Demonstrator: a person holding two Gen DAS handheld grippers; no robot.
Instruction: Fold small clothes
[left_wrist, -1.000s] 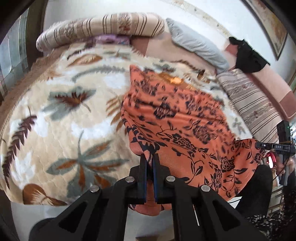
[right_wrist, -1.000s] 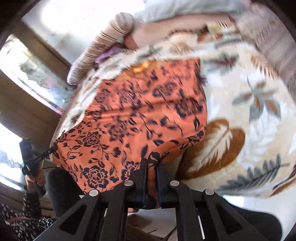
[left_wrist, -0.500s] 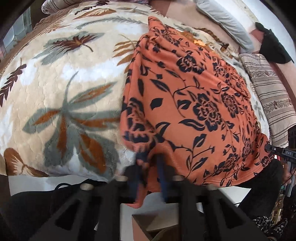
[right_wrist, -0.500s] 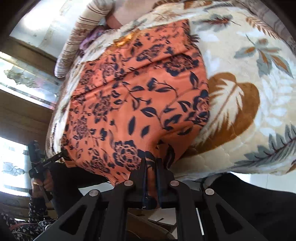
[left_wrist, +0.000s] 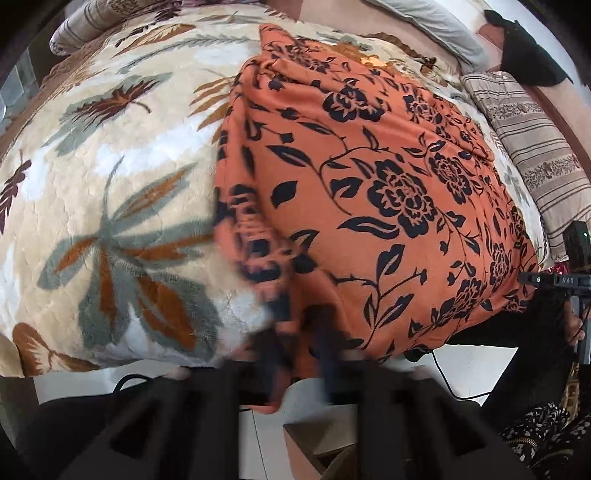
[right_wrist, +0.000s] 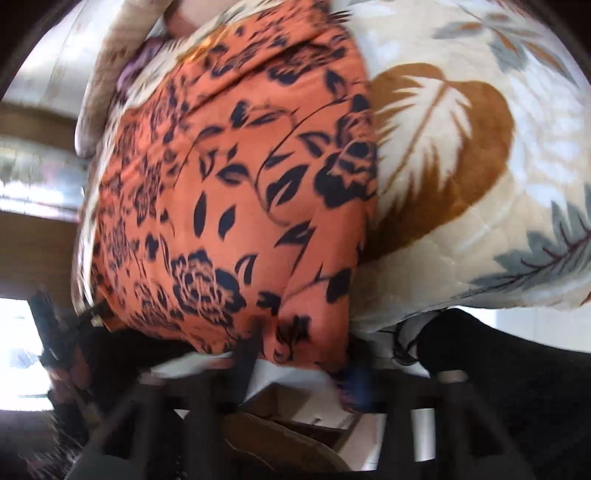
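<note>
An orange garment with a black flower print (left_wrist: 369, 177) lies spread flat on the leaf-patterned blanket (left_wrist: 110, 184), its near hem hanging over the bed's front edge. My left gripper (left_wrist: 299, 339) is at the hem's left corner, blurred. Its fingers stand slightly apart with cloth loose between them. In the right wrist view the same garment (right_wrist: 229, 206) fills the left half. My right gripper (right_wrist: 301, 362) is at the right corner. Its jaws are opening and stand wide, the hem hanging between them without the pads pressing on it.
A striped pillow (left_wrist: 535, 155), a grey pillow (left_wrist: 436, 29) and a black item (left_wrist: 528, 55) lie at the far right of the bed. A striped bolster (left_wrist: 85, 26) sits at the head. A cardboard box (left_wrist: 321, 443) stands on the floor below the bed edge.
Both grippers came down to the bed's front edge, laying the garment flat. Each was shut on a hem corner and its fingers have now parted, the right ones much wider.
</note>
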